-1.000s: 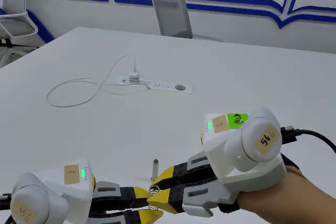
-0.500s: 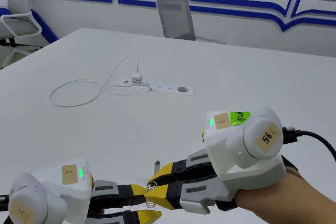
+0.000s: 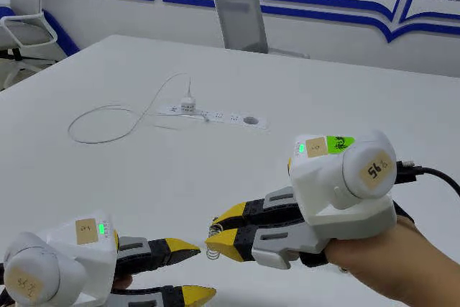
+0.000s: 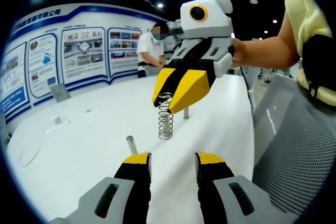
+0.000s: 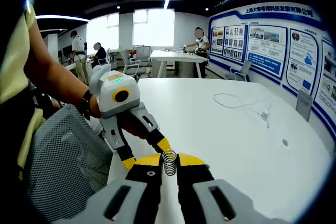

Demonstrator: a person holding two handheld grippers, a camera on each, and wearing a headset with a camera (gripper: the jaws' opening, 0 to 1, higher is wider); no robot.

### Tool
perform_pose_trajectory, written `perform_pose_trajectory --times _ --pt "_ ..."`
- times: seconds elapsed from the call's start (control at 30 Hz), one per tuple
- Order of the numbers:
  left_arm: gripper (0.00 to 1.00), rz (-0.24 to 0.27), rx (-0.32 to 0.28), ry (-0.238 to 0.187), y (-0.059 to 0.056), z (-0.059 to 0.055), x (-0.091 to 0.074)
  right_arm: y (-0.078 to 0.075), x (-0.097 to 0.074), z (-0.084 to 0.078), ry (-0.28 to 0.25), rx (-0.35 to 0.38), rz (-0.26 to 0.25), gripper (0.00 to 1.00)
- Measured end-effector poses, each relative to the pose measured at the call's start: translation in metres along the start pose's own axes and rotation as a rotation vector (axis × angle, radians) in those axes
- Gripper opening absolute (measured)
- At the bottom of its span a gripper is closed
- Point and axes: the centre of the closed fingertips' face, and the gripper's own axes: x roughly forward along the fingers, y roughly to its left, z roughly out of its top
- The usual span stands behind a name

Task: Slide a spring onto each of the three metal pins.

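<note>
Where the spring (image 4: 166, 121) is: clamped by its top coils between the yellow tips of the right gripper (image 4: 167, 95), with the remaining coils hanging free below them, roughly upright.
Right gripper: jaws closed on the spring, held in a hand (image 3: 388, 264) over the worktop (image 3: 345, 106) near its near edge. Its own view shows the coil end pinched between its tips (image 5: 169, 163).
Left gripper (image 3: 198, 271): jaws apart and holding nothing. The tips sit just beside the spring and point toward it.
Pins: in the left gripper view two metal pins stand upright on the worktop, the near pin (image 4: 130, 144) on one side of the spring and the far pin (image 4: 185, 113) on the other. The spring's lower end is between them and over neither. I cannot tell whether it touches the worktop.
In the way: the right gripper's tips cover the spring's top coils.
Farther out: a power strip (image 3: 212, 116) lies toward the middle of the worktop, and a white cable (image 3: 108, 116) loops from it toward the left edge, well apart from the grippers. A grey chair (image 3: 241, 23) stands at the far edge, and a mesh chair (image 4: 294, 145) by the near edge.
</note>
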Motion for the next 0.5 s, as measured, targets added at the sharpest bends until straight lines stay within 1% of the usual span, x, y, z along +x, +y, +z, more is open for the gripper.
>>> perform_pose_trajectory --times 0.03,0.2,0.23,0.33,0.43,0.47,0.5 --pt "0.35 0.002 -0.002 0.0 0.0 0.0 0.0 -0.002 0.0 0.001 -0.003 0.002 -0.006 0.11" --pt "0.37 0.013 -0.012 0.001 0.002 -0.002 -0.001 -0.021 0.001 0.006 -0.028 0.019 -0.072 0.11" --pt "0.38 0.014 -0.014 0.0 0.002 -0.002 -0.001 -0.026 0.002 0.006 -0.028 0.021 -0.094 0.11" --pt "0.39 0.017 -0.016 0.002 0.002 -0.002 -0.002 -0.036 0.004 0.006 -0.036 0.037 -0.128 0.11" --pt "0.4 0.021 -0.02 0.001 0.004 -0.003 -0.003 -0.042 0.005 0.006 -0.044 0.056 -0.142 0.11" --pt "0.4 0.023 -0.021 0.001 0.004 -0.003 -0.003 -0.046 0.006 0.005 -0.04 0.058 -0.158 0.11" --pt "0.4 0.023 -0.022 0.001 0.004 -0.004 -0.003 -0.047 0.007 0.004 -0.038 0.059 -0.159 0.11"
